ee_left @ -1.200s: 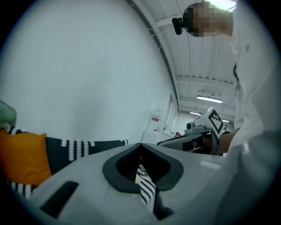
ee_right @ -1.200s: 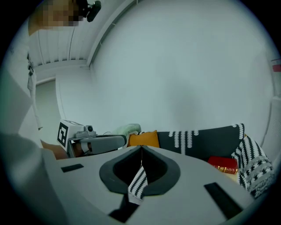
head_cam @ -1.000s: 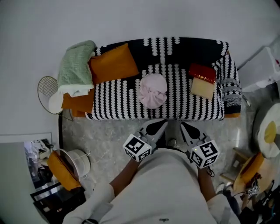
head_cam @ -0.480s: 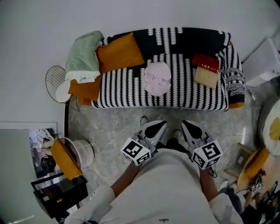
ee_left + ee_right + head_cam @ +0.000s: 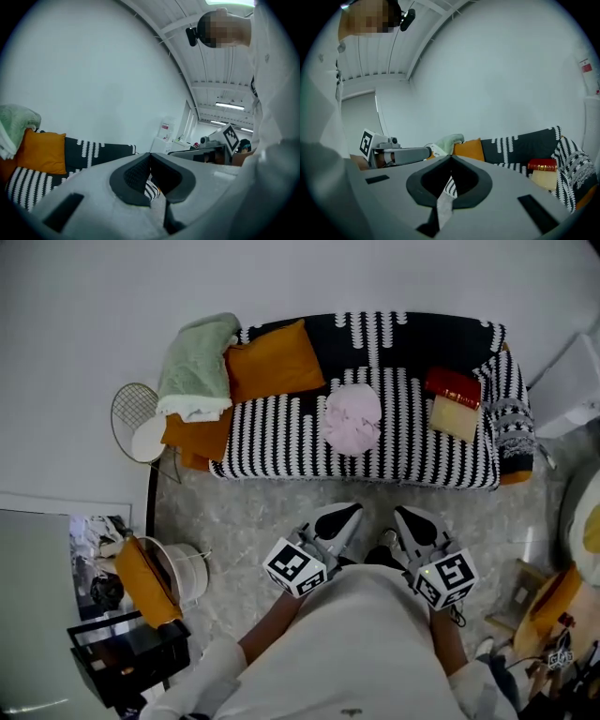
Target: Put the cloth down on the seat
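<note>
A crumpled pink cloth lies in the middle of the black-and-white striped sofa seat, touched by neither gripper. My left gripper and right gripper hover side by side over the floor, close to the person's body and short of the sofa's front edge. Both point toward the sofa. In the left gripper view the left gripper has its jaws together with nothing between them. The right gripper also shows its jaws meeting at the tip, empty. The cloth does not show in either gripper view.
An orange cushion and a green towel sit at the sofa's left end. A red box and a cream box lie at its right. A wire basket, a white bucket and an orange bag stand on the floor at left.
The person has backed away from the sofa, so more floor shows between the grippers and its front edge. The cloth has stayed on the seat. Both grippers stay shut.
</note>
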{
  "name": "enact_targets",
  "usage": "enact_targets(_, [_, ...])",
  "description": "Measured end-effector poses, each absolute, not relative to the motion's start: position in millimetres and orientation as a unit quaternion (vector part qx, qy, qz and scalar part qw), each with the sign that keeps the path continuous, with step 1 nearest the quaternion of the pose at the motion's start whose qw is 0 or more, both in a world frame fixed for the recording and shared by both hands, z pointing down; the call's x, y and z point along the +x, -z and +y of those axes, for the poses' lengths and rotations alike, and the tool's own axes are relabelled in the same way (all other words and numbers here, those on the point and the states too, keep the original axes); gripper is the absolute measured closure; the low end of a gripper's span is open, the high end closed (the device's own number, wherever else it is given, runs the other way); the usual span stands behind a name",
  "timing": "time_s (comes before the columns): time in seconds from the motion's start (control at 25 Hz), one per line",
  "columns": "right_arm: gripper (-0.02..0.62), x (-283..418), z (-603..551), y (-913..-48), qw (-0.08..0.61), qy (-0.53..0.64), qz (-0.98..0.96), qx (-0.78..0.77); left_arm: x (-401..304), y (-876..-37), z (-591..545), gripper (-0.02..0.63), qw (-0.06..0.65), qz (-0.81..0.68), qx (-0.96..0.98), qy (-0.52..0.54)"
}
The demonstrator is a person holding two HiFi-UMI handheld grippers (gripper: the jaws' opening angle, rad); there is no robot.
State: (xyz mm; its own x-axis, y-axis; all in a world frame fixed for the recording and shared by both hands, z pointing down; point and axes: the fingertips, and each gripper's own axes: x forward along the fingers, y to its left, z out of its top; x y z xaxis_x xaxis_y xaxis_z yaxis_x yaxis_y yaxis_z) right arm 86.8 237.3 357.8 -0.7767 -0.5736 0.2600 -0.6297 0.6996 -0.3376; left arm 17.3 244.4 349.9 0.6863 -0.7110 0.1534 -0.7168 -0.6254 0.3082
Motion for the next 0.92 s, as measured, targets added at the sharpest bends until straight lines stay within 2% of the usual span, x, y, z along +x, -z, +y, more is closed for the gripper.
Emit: enact_targets(0.92, [0.588,83,241,-368,0.082,-0.212,-0.920,0.319,5,-359,249,0.594,0.187,-0.416,0.890,-0.007])
